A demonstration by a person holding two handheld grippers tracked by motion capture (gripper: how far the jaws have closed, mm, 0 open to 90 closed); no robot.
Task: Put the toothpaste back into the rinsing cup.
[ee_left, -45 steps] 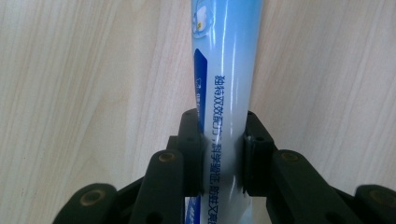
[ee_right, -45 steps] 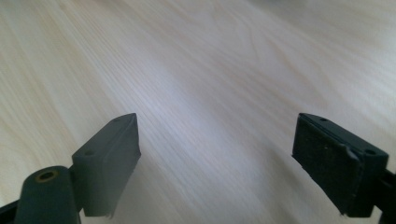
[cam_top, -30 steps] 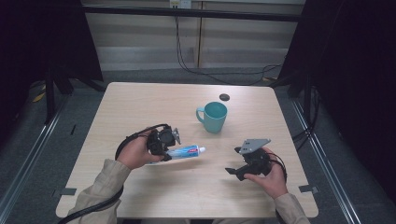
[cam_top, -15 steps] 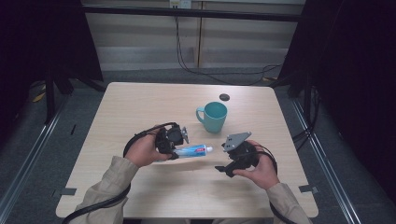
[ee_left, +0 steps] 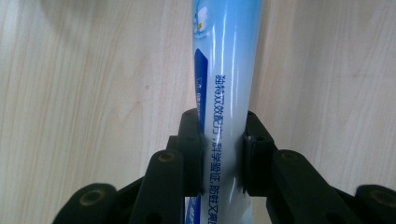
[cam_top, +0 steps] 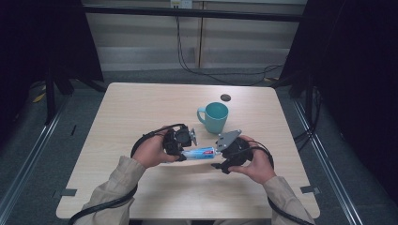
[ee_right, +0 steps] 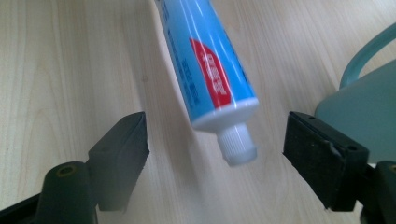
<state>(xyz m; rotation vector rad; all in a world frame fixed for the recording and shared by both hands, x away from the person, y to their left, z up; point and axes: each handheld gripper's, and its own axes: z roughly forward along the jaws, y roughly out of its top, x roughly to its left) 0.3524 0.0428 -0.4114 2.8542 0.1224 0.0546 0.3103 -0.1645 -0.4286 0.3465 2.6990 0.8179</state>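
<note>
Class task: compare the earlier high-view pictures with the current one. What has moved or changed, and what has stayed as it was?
The right gripper has moved left across the table to the toothpaste tube; its jaws, just closing, now flank the white cap without touching. The left gripper has carried the tube slightly right. Unchanged: its grip on the tube, the teal mug.

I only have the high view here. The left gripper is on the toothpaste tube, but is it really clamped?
Observer: Yes. In the left gripper view the left gripper has both jaws pressed on the toothpaste tube.
Operator: And the right one?
Observer: The right gripper has just been closing; its jaws flank the white cap without touching it.
Operator: Cap on or off?
Observer: On, screwed on the nozzle, with the teal mug just beside it.
</note>
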